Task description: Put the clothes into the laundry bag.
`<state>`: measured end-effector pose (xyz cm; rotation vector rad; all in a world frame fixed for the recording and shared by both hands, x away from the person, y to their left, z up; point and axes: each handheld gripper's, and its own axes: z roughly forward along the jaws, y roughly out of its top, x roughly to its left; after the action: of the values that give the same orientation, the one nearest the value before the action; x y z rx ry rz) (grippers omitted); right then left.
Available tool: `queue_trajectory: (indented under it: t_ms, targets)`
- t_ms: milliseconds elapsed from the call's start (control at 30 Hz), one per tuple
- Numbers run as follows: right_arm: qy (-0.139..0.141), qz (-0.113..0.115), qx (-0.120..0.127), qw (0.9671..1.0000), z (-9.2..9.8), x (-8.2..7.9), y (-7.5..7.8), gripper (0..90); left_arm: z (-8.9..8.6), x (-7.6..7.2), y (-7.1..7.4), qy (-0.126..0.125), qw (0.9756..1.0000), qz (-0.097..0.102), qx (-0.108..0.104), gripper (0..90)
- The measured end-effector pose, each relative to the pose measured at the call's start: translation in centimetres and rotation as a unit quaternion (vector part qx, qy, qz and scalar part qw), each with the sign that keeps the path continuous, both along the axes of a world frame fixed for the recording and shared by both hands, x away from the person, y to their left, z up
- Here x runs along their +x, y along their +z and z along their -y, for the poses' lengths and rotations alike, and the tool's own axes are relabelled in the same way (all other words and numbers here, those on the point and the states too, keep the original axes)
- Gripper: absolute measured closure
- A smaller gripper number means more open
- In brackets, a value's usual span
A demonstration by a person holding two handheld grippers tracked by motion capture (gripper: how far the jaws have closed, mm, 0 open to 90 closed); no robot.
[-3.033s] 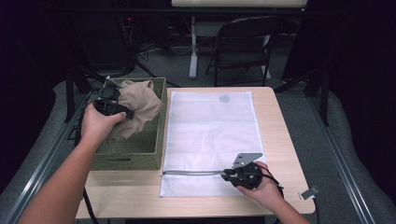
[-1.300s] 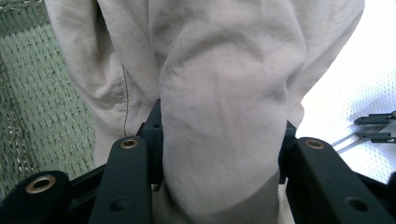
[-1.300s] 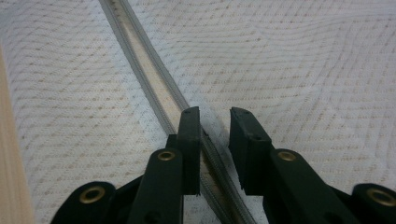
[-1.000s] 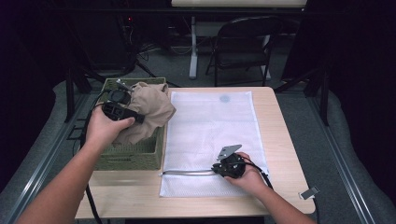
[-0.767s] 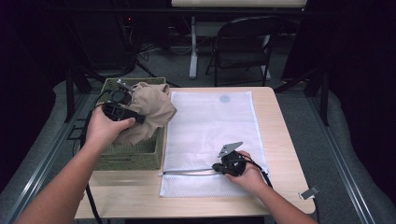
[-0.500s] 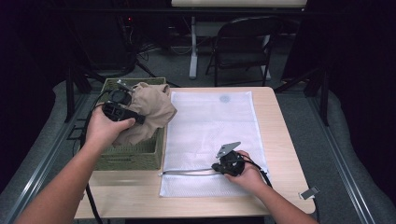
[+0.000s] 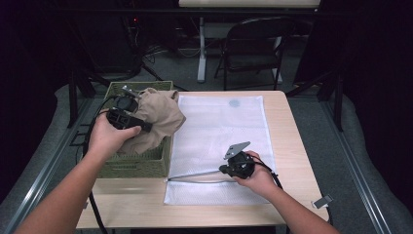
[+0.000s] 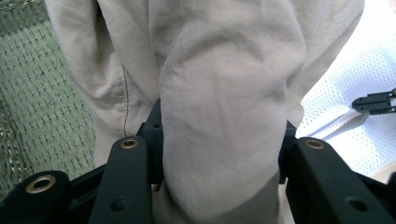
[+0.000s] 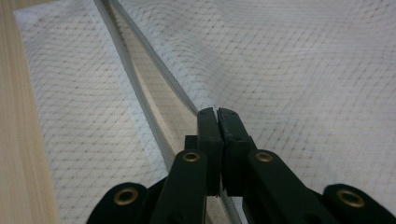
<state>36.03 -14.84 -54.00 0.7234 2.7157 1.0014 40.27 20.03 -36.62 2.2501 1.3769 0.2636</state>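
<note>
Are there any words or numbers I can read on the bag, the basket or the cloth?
None can be read.
white mesh bag: a round grey mark near its far edge, too small to read.
green basket: no writing.
beige cloth: no writing.

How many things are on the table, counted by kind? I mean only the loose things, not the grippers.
Beige garment: 1
Green woven basket: 1
White mesh bag: 1
Small grey clip at the table's near right corner: 1
Total: 4
</note>
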Motion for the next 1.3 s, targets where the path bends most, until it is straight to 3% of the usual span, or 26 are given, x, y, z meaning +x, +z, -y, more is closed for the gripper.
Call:
queue_trajectory:
  t_ms: [533,1300]
  targets:
    - [-0.004,0.022,-0.003,0.9998,-0.5,1.6,3.6,88.4,1.5,-1.7,0.4,-0.035,0.9994,0.002,-0.002,56.2]
    - [-0.031,0.023,0.028,0.9989,-0.6,4.2,6.1,88.6,3.7,-4.7,-0.7,-0.096,0.9953,-0.001,-0.012,56.2]
